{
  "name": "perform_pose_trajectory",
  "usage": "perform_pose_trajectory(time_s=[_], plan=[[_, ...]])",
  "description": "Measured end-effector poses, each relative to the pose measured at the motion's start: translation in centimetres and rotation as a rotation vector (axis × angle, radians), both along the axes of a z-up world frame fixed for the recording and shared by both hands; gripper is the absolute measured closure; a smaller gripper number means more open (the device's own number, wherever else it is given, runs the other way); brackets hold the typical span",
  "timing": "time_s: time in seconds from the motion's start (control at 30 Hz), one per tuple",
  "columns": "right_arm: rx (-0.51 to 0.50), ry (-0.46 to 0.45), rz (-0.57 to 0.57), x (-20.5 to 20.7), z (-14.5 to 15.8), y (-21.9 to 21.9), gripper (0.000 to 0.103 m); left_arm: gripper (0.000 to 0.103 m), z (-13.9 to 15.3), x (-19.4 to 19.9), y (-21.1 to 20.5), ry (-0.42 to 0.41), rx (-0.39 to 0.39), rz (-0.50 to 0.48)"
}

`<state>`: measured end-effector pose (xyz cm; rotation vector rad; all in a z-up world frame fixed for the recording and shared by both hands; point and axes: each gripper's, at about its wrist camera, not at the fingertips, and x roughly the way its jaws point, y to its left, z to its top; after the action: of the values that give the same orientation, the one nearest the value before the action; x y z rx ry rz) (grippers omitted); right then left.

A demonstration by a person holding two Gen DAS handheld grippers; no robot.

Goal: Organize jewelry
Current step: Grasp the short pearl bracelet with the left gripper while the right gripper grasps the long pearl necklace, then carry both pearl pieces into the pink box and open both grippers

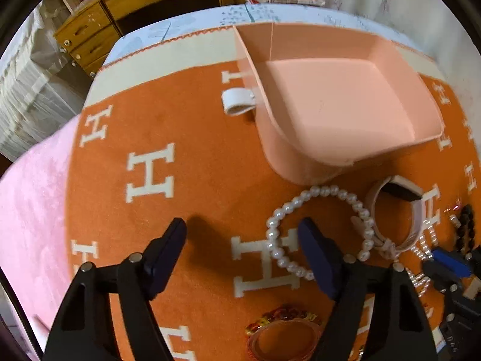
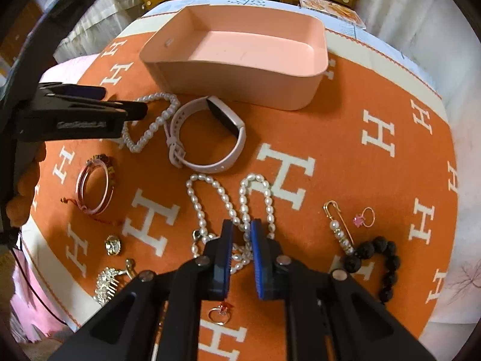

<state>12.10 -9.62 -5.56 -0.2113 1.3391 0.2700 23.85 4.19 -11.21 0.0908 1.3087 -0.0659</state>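
- The left gripper (image 1: 242,234) has its fingers (image 1: 168,249) spread wide and grasps nothing; it hovers above the orange blanket (image 1: 186,120), with its right finger over the loop of the round pearl bracelet (image 1: 318,228).
- The right gripper (image 2: 241,234) has its fingers (image 2: 225,249) narrowed to a small gap around a strand of the long pearl necklace (image 2: 237,207); whether the pads actually grip the strand cannot be told.
- The necklace lies in loose loops on the blanket, near the pink watch (image 2: 207,132).
- The pink tray (image 2: 240,57) sits beyond the watch and holds nothing.
- A pink bangle (image 2: 93,186), a black bead bracelet (image 2: 378,258), a pearl safety pin (image 2: 339,228) and two rings (image 2: 366,216) lie scattered around on the blanket.
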Motion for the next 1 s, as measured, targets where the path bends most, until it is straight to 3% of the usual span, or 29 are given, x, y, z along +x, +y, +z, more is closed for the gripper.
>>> perform_pose_trajectory(time_s=[0.1,0.17,0.2,0.23,0.27,0.33,0.5,0.73,1.0], plan=[[-0.003,-0.012,-0.002,0.1,-0.1,-0.1,0.097,0.029,-0.1,0.1,0.6,0.024,-0.047,0.023],[0.011,-0.007,-0.017,0.3,-0.3,-0.3,0.098,0.035,0.1,0.0,0.5,0.021,-0.051,0.014],[0.026,-0.003,-0.022,0.4,-0.6,-0.3,0.098,0.051,0.4,-0.2,0.5,0.014,-0.051,0.009],[0.033,-0.003,-0.026,0.4,-0.7,-0.4,0.098,0.084,0.8,-0.4,0.5,0.012,-0.054,0.009],[0.040,-0.001,-0.030,0.1,-0.5,-0.8,0.098,0.098,1.0,-0.5,0.5,0.026,-0.066,0.015],[0.068,0.004,-0.044,0.0,-0.4,-1.1,0.098,0.098,1.2,-0.7,0.9,0.060,-0.138,0.040],[0.140,-0.038,-0.069,-0.8,2.0,-2.3,0.098,0.098,3.5,-2.1,1.8,-0.004,-0.141,0.055],[0.224,-0.179,-0.085,-1.5,8.9,-3.4,0.098,0.098,12.3,-4.2,1.5,-0.175,-0.177,0.026],[0.293,-0.350,-0.126,0.9,17.0,-3.6,0.098,0.098,20.1,-2.7,-0.8,-0.332,-0.186,-0.001]])
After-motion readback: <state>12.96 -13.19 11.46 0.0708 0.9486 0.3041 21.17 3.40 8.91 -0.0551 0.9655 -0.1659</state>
